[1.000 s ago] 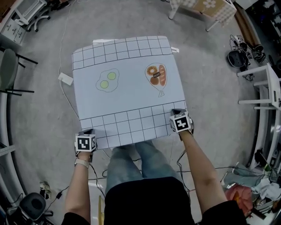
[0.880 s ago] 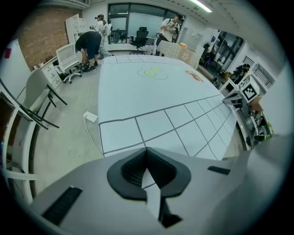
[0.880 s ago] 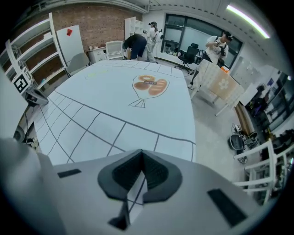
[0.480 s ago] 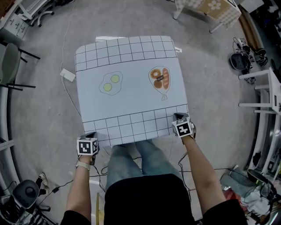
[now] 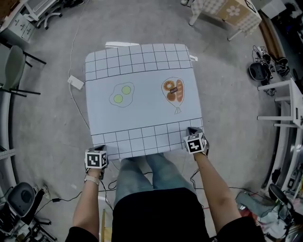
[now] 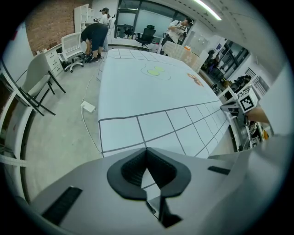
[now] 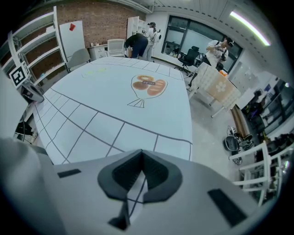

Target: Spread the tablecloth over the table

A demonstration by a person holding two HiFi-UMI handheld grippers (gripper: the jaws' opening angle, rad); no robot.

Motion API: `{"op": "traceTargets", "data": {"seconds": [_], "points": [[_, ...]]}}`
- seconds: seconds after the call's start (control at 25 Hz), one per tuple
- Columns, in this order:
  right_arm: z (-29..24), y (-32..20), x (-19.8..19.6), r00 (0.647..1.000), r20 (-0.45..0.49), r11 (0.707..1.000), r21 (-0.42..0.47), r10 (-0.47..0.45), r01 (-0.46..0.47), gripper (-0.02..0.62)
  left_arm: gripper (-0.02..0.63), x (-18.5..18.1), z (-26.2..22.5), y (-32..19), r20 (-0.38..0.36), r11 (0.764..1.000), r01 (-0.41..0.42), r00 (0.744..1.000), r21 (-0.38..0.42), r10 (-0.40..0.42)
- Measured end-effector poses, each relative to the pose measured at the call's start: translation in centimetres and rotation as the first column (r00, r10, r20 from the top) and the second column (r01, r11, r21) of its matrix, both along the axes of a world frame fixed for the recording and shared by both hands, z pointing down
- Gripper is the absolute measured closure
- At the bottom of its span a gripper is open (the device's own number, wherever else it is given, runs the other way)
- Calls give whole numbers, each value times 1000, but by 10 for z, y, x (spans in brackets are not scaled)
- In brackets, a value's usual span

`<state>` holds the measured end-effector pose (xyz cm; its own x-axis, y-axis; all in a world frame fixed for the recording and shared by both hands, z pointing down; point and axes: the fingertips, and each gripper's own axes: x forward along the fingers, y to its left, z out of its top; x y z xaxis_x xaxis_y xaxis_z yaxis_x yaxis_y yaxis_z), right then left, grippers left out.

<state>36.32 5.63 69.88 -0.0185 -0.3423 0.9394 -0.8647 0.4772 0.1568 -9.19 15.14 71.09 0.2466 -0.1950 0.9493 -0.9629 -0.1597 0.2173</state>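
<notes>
A pale blue tablecloth point(image 5: 142, 111) with black grid bands, a fried-egg drawing point(image 5: 122, 94) and a sausage drawing point(image 5: 173, 90) lies flat over the table. A strip of the white table point(image 5: 120, 45) shows at the far left edge. My left gripper point(image 5: 100, 150) is shut on the cloth's near left corner, and my right gripper point(image 5: 191, 132) is shut on the near right corner. In the left gripper view the cloth point(image 6: 151, 87) stretches away from the left gripper point(image 6: 148, 176), a fold pinched between the pads. The right gripper point(image 7: 139, 181) pinches the cloth point(image 7: 115, 101) the same way.
The person's legs point(image 5: 147, 172) stand at the near table edge. A power strip point(image 5: 75, 82) with a cable lies on the floor to the left, beyond it a chair point(image 5: 14, 71). A checkered table point(image 5: 227, 12) stands far right, white shelving point(image 5: 286, 101) at right.
Both grippers keep their hold on the near corners in the same place. Only the head view has shifted a little, so the table sits slightly lower in the picture.
</notes>
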Motion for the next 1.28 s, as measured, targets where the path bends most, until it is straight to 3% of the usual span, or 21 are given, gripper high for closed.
{"op": "traceTargets", "data": {"seconds": [0.2, 0.6, 0.76, 0.96, 1.16, 1.28], "points": [[-14, -9, -18, 999, 51, 999, 42, -3, 1, 588, 595, 8, -13, -6, 44, 999, 7, 999, 41, -9], [-77, -61, -93, 963, 256, 993, 108, -78, 52, 588, 595, 62, -90, -72, -55, 981, 65, 997, 183, -56], [-111, -83, -128, 936, 330, 989, 126, -120, 82, 588, 595, 74, -136, -101, -88, 961, 102, 993, 258, -82], [-166, -105, -147, 884, 427, 973, 199, -191, 114, 588, 595, 110, -203, -131, -127, 908, 144, 987, 394, -101], [-240, -119, -180, 810, 510, 931, 345, -290, 116, 588, 595, 131, -287, -153, -275, 802, 224, 958, 554, -78], [-282, -126, -192, 768, 555, 907, 414, -319, 77, 588, 595, 137, -326, -160, -288, 750, 206, 957, 629, -21]]}}
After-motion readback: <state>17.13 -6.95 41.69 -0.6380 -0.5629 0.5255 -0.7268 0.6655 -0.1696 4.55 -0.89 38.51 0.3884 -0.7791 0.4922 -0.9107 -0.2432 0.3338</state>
